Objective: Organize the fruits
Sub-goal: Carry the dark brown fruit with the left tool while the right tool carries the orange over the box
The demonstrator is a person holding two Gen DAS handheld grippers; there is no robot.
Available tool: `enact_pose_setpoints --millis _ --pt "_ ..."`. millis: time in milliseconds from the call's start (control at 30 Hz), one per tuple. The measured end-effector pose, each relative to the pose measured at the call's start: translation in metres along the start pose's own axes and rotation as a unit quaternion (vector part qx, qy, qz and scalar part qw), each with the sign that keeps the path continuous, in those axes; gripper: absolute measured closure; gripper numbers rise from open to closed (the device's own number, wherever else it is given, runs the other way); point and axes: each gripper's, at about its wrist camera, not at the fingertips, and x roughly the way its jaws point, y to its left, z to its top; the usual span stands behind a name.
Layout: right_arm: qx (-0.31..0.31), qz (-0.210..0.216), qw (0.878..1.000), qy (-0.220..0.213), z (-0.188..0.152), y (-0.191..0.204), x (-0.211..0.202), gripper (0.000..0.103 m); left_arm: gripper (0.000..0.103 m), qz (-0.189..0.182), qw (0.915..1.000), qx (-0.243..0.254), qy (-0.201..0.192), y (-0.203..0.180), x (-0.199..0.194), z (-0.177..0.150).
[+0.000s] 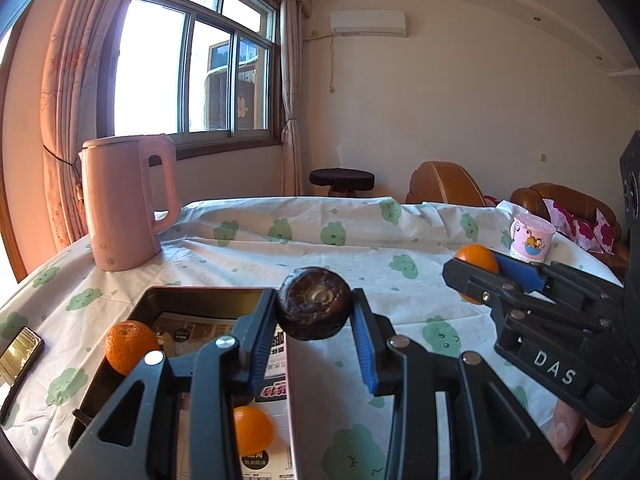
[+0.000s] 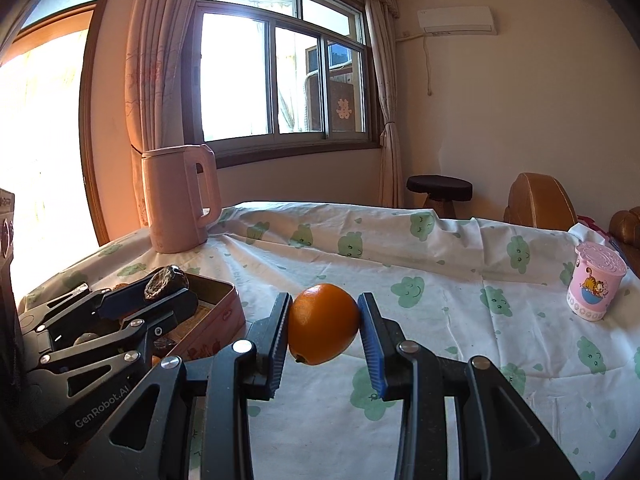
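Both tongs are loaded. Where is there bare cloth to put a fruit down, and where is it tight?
Open tablecloth runs between the pink kettle and the lidded cartoon cup, and ahead of the right tongs holding the orange. It is tight by the tin: loose oranges, and the left tongs with the dark fruit above it.

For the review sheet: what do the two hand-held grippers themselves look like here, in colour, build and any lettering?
Both are black plastic linkage frames with silver pivot bolts and two flat fingers faced with ribbed blue pads. The left hand-held gripper carries white "GenRobot.AI" lettering on its side, read in the right wrist view. The right hand-held gripper shows white "DAS" lettering in the left wrist view. No cables or sleeves are visible.
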Motion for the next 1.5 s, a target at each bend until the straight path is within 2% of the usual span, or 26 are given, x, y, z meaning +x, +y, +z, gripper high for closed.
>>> enact_pose_setpoints --millis 667,1167,1500 --pt "-0.048 0.063 0.997 0.004 0.014 0.074 0.011 0.067 0.065 0.055 0.9982 -0.021 0.015 0.061 -0.021 -0.012" --pt "-0.07 0.085 0.994 0.019 0.007 0.109 0.025 0.067 0.065 0.071 0.9963 -0.04 0.027 0.091 -0.024 -0.022" --pt "-0.077 0.09 0.993 0.029 0.004 0.121 0.033 0.067 0.065 0.07 0.9961 -0.042 0.032 0.098 -0.024 -0.026"
